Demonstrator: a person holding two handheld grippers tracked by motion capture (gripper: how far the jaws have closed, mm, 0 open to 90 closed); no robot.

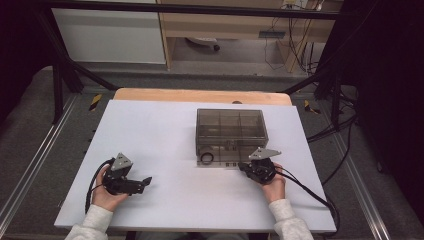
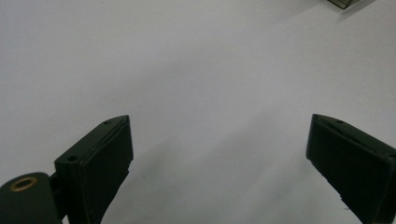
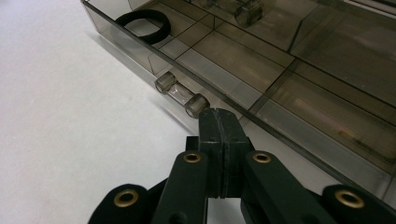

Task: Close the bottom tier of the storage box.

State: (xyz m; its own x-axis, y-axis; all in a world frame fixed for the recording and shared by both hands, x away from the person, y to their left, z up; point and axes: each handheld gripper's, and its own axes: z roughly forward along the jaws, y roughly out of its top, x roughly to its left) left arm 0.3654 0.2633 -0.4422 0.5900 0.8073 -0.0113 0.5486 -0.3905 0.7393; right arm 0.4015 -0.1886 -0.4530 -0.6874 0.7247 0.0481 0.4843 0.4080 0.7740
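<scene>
White table (image 1: pixel 165 145) — right gripper (image 3: pixel 219 114), jaws closed, beside drawer handle (image 3: pixel 182 94).

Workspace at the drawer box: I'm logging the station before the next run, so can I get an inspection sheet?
Surface: white tabletop, bare around the box.
Job's things: smoky clear drawer box; bottom drawer pulled partly out, with a clear handle and a black ring in its corner compartment.
Clutter: nothing seen.
Grippers: left gripper open, holding nothing, over bare table; right gripper shut, its tips right at the handle's end; contact cannot be told.
Cables: one black cable trails from the right gripper off the table; another loops by the left hand.
Surroundings: dark frame bars, grey floor, wooden furniture behind.
</scene>
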